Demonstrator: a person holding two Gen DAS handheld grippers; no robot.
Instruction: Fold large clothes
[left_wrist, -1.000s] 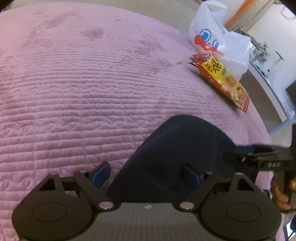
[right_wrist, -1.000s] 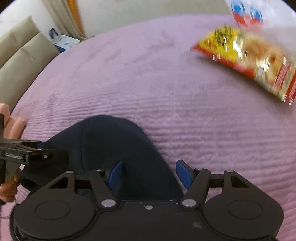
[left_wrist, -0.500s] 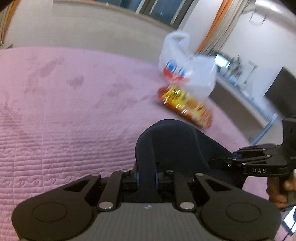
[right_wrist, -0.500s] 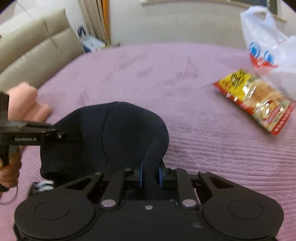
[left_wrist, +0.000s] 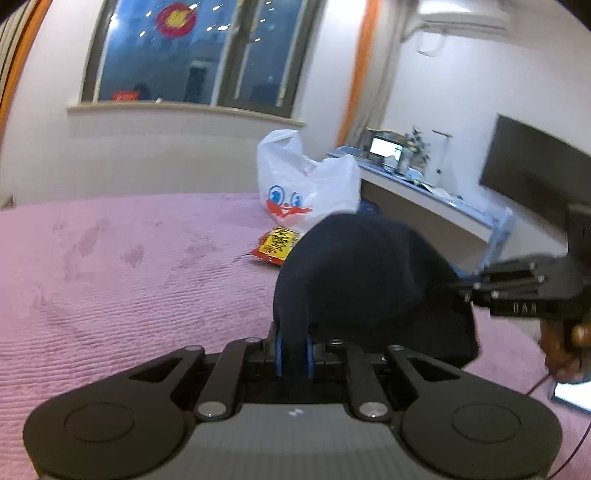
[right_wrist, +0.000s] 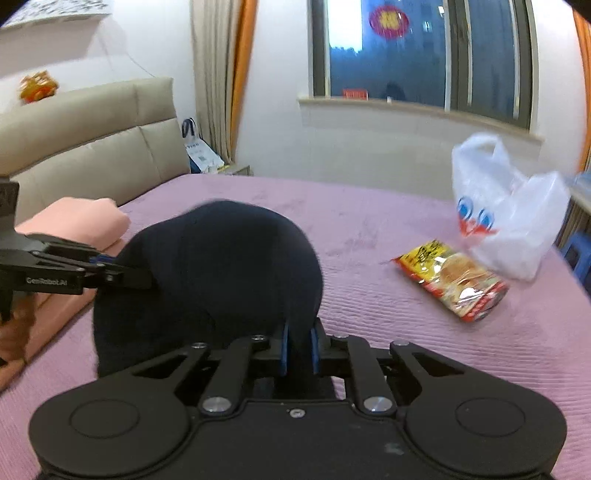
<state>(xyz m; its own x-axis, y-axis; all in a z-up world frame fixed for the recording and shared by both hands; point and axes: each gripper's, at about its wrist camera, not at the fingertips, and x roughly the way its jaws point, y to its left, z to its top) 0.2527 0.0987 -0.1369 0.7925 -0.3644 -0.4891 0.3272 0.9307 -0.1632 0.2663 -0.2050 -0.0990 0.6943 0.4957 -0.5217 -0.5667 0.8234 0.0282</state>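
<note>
Left wrist view: the left tongs (left_wrist: 293, 352) pinch an edge of the dark garment (left_wrist: 362, 273), lifted over the pink bed (left_wrist: 110, 280); right wrist view: the right tongs (right_wrist: 298, 349) clamp another edge; lift both evenly, keeping cloth taut and clear of the snack packet (right_wrist: 452, 282).

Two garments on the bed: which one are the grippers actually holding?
The dark navy garment: both the left gripper and right gripper are clamped on it. The folded peach garment lies untouched by the headboard.

Both wrist views low, forward — sharing bed (left_wrist: 110, 280)
</note>
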